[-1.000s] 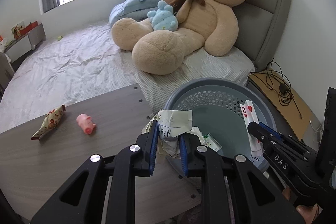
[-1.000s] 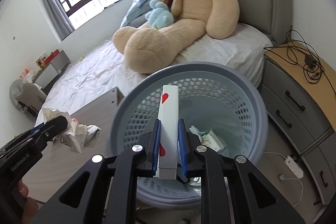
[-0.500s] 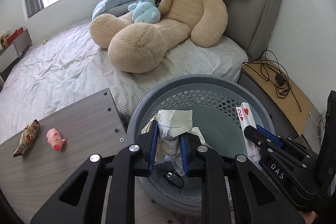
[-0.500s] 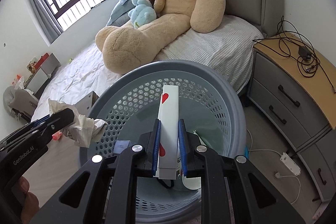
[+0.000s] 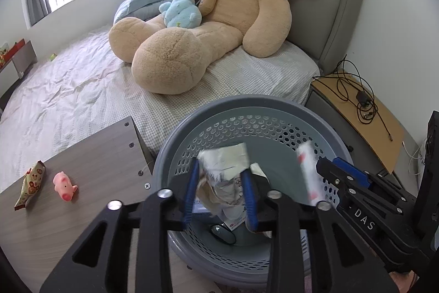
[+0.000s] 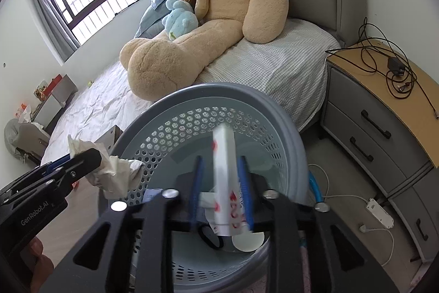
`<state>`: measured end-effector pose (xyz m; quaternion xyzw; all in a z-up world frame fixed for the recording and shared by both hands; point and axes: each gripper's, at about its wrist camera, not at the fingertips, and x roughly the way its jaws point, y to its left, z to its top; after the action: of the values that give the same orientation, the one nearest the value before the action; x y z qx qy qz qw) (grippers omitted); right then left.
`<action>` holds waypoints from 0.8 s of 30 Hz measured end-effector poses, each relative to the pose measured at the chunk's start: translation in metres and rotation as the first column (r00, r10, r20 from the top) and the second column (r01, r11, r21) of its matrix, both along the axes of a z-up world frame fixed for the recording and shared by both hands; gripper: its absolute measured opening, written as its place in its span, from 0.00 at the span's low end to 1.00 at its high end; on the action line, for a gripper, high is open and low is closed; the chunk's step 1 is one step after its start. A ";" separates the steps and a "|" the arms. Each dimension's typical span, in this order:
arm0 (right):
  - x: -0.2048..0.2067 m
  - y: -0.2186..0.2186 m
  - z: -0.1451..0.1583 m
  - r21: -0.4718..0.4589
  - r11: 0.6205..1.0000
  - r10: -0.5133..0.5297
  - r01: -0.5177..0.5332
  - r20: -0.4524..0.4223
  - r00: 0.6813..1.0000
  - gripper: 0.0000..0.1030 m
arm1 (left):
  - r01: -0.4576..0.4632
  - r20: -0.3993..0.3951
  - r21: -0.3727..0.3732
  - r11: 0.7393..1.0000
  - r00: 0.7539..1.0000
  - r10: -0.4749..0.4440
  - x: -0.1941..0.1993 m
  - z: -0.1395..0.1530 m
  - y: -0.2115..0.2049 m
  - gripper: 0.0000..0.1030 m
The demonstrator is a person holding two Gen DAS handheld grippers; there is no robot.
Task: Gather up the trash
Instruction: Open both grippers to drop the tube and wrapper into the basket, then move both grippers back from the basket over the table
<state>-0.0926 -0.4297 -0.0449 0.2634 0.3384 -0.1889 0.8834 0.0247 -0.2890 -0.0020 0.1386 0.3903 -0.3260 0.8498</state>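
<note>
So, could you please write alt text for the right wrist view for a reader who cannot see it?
The right gripper, its jaws just opened, releases a white playing-card box over a grey perforated basket. At left, the left gripper has crumpled paper at its tips. A large teddy bear sits on the bed behind.

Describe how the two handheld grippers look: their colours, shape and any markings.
Both grippers, left and right, are matte black plastic with cut-out frames, silver screws and blue pads. White lettering: "DAS" on the right, "GenRobot.AI" on the left.
</note>
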 end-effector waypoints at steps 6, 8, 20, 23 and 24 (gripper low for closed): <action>-0.006 0.001 0.003 -0.011 1.000 -0.013 0.013 0.007 1.000 0.40 | -0.031 0.039 -0.002 1.000 0.999 0.031 -0.001 0.007 0.008 0.62; -0.008 0.001 0.003 -0.010 1.000 -0.017 0.017 0.007 1.000 0.42 | -0.041 0.043 -0.004 0.999 0.998 0.041 -0.002 0.007 0.011 0.66; -0.013 0.011 0.002 -0.013 1.000 0.002 -0.002 -0.002 1.000 0.49 | -0.067 0.043 0.003 0.998 0.997 0.067 -0.009 0.004 0.027 0.77; -0.014 0.014 0.003 -0.022 1.000 0.003 -0.003 -0.005 1.000 0.50 | -0.074 0.032 0.006 0.997 0.997 0.074 -0.010 0.002 0.032 0.79; -0.015 0.015 0.004 -0.023 1.000 0.003 -0.003 -0.004 1.000 0.52 | -0.077 0.031 0.005 0.997 0.997 0.077 -0.011 0.002 0.035 0.79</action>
<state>-0.1076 -0.4148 -0.0410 0.2525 0.3383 -0.1921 0.8860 0.0137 -0.2540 -0.0003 0.1312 0.3834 -0.2896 0.8671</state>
